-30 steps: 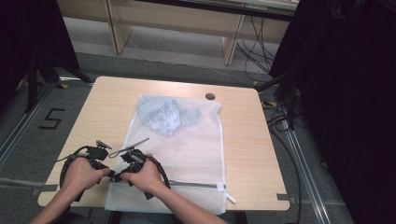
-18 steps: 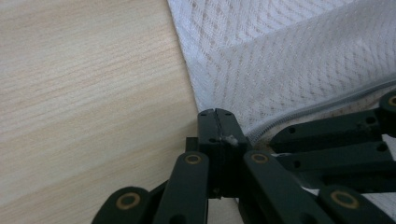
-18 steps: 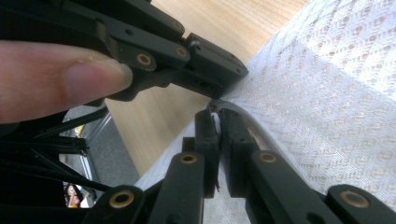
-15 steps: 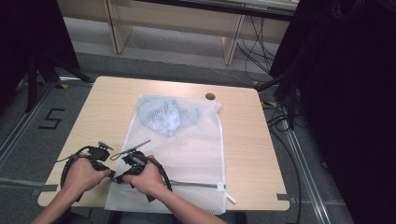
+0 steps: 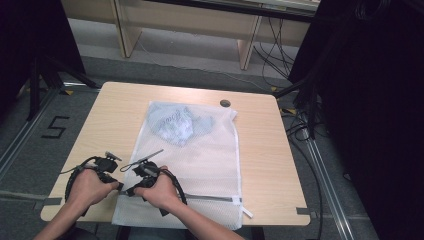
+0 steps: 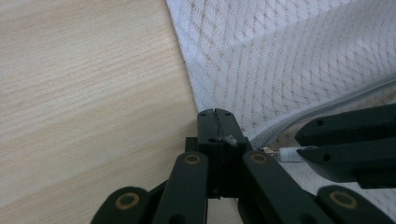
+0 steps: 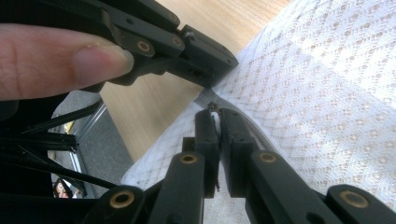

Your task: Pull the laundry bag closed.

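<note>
A white mesh laundry bag (image 5: 210,160) lies flat on the wooden table (image 5: 115,115), with light blue clothing (image 5: 175,122) bunched inside its far end. Its zipper (image 5: 210,198) runs along the near edge. Both grippers meet at the bag's near left corner. My left gripper (image 5: 118,186) (image 6: 217,126) is shut on the bag's edge (image 6: 205,100) beside the zipper's end. My right gripper (image 5: 129,191) (image 7: 215,114) is shut on the zipper pull (image 6: 289,154), a small white tab on a metal slider. The left gripper (image 7: 205,60) and a fingertip show close above in the right gripper view.
A round cable hole (image 5: 225,103) sits at the table's far edge. The table's near edge (image 5: 270,220) runs just below the bag. Bare wood lies left and right of the bag. Wooden furniture legs (image 5: 247,47) and cables (image 5: 300,125) stand beyond and to the right.
</note>
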The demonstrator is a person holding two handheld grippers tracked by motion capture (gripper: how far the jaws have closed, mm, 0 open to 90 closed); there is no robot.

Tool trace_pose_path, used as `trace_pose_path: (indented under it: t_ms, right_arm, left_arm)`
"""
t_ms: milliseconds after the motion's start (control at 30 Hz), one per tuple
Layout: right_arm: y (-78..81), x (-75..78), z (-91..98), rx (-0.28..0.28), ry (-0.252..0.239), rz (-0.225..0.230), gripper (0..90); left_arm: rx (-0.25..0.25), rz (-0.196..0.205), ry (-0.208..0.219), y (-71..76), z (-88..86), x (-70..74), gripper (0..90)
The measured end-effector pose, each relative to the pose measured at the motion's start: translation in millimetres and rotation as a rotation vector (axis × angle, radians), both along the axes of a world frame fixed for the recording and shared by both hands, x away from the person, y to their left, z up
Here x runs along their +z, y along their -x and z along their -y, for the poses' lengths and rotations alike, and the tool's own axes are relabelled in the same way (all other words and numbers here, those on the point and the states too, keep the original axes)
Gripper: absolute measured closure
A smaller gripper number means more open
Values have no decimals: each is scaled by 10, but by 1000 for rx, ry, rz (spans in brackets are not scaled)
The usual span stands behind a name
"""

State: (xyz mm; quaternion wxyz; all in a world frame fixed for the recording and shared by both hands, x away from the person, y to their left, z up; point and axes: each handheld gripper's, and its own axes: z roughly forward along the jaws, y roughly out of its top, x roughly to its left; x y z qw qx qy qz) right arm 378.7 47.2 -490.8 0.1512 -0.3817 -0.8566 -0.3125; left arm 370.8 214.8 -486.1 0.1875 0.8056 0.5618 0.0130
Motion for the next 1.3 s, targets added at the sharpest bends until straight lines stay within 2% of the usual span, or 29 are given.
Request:
trace_pose_path:
  t_ms: [333,500,633,667,733,800,833,867,900,967,1100,1200,1233,1267,1300]
  right_arm:
    - [5,29,40,20,18,24,870]
    - [9,61,60,17,33,9,870]
    - [9,65,76,13,38,10,870]
    - [11,67,84,9,51,7,870]
    - [-1,60,112,25,55,25,870]
    - [7,70,120,17,60,14,870]
    - [-9,42,134,37,63,52,869]
    - [-9,42,134,37,63,52,869]
    - [1,66,136,20,63,18,870]
    - [9,78,145,16,63,7,870]
    - [0,73,162,26,60,21,870]
    - [14,87,171,9,69,1,870]
    - [2,79,179,24,58,20,870]
    - [15,93,185,11,66,0,870]
    - [6,70,198,21,74,31,870]
  left_arm:
    - [-2,-3,0,-2,-8,2,898]
    - [-1,-3,0,-2,-6,1,898]
    - [0,-3,-1,-2,-5,1,898]
    - [16,6,4,-1,4,-7,898]
    - [14,5,5,-2,1,-6,899]
    - [12,3,5,-4,-4,-5,898]
    - [0,-4,1,-5,-12,0,899]
    - [0,-4,1,-5,-12,0,899]
    - [15,5,6,-3,-1,-7,898]
    - [13,3,5,-3,-3,-6,899]
    - [12,3,6,-4,-4,-6,899]
    - [-3,-5,3,-7,-15,1,898]
    - [-4,-5,2,-7,-15,1,898]
    - [-3,-4,4,-8,-18,-1,898]
    - [-3,-3,5,-8,-19,-3,899]
